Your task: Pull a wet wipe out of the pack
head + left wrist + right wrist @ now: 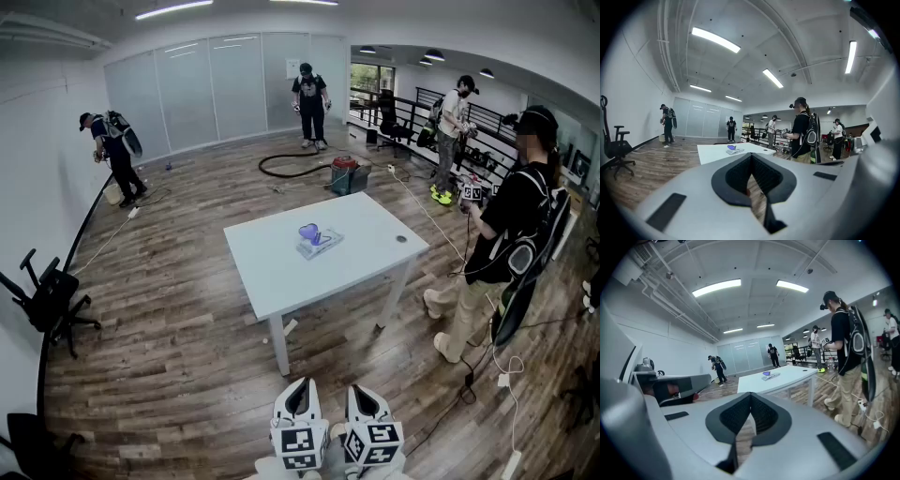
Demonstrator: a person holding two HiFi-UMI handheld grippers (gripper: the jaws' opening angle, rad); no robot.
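Observation:
The wet wipe pack (319,240), pale with a purple top, lies near the middle of a white table (281,272). Both grippers hang low at the bottom of the head view, well short of the table and side by side. My left gripper (299,386) is shut with nothing in it, and so is my right gripper (367,392). In the left gripper view the jaws (751,157) meet, and the pack (734,149) shows far ahead on the table (712,153). The right gripper (751,395) also points toward the distant pack (770,375).
A person in black (511,234) stands just right of the table, holding grippers. Other people stand at the back and by the left wall. A black office chair (47,300) sits at the left. A red bucket (345,172), a hose and floor cables (431,220) lie beyond the table.

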